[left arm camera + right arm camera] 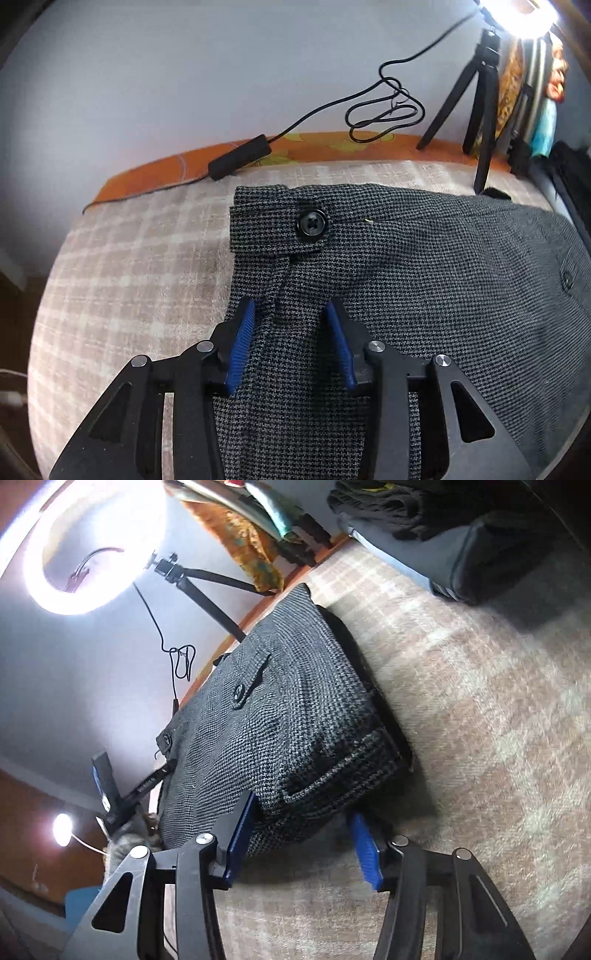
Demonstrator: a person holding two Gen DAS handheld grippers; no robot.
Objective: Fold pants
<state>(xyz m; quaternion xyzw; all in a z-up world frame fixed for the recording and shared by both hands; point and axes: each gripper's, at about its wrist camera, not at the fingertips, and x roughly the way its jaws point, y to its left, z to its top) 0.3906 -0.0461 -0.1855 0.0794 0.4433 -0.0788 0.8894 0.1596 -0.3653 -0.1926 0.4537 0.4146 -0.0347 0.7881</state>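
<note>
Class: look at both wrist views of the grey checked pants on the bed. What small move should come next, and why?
Probably lift both grippers clear. The grey houndstooth woven pants already lie as a folded stack on the beige checked blanket, and the left gripper and right gripper show open jaws with no pinch on the cloth.

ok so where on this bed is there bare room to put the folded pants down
Bare checked blanket lies left of the pants, out to the bed's edge, and, in the right wrist view, between the pants and the dark bag. It is crowded along the wall: cable, its black box and tripod.
</note>
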